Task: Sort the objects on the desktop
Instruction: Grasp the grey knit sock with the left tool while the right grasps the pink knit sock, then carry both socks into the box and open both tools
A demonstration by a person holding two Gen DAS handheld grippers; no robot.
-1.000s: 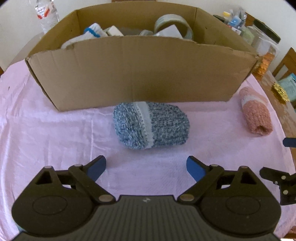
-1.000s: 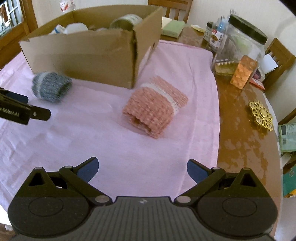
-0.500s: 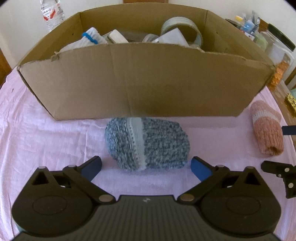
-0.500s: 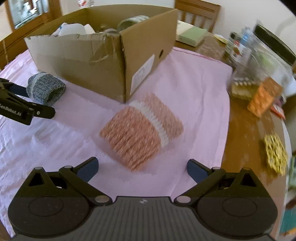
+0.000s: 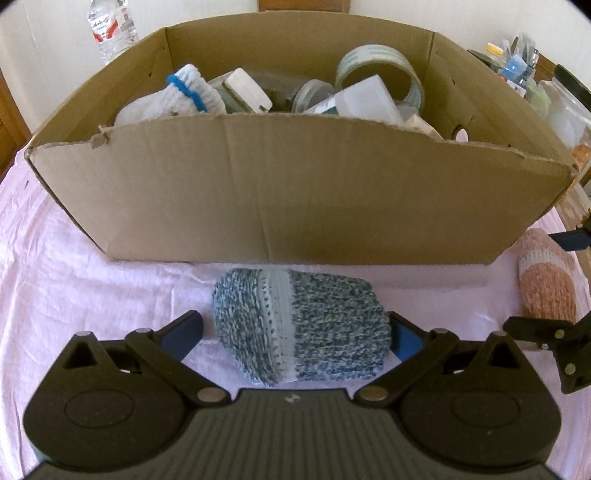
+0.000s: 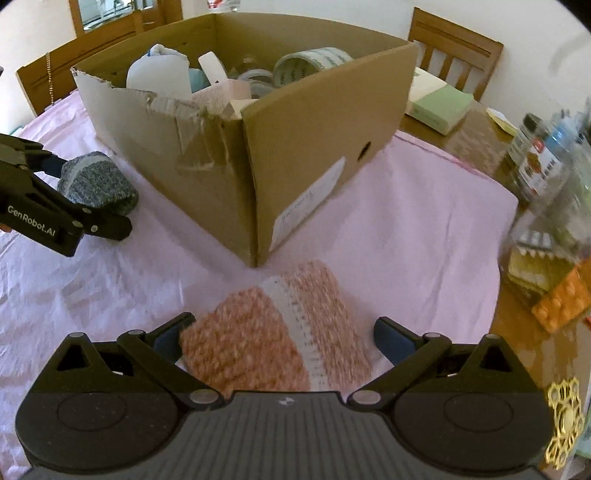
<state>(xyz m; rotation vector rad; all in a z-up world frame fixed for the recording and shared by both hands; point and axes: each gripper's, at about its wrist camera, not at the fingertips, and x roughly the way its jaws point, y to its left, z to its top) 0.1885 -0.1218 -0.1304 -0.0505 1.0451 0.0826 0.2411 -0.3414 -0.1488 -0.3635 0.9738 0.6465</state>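
Note:
A blue-grey knitted roll lies on the pink cloth just before the cardboard box. My left gripper is open with its fingers on either side of this roll. The roll also shows at the left of the right wrist view, between the left gripper's fingers. A pink knitted roll with a white band lies before the box corner. My right gripper is open around it. The pink roll shows at the right of the left wrist view.
The box holds a white sock, tape rolls and several small items. A water bottle stands behind it. Jars and bottles, an orange packet, a gold trinket and a green book are on the wooden table at right.
Both grippers moved forward and down. The blue-grey roll now sits between the left fingers and the pink roll between the right fingers. Both grippers stay open.

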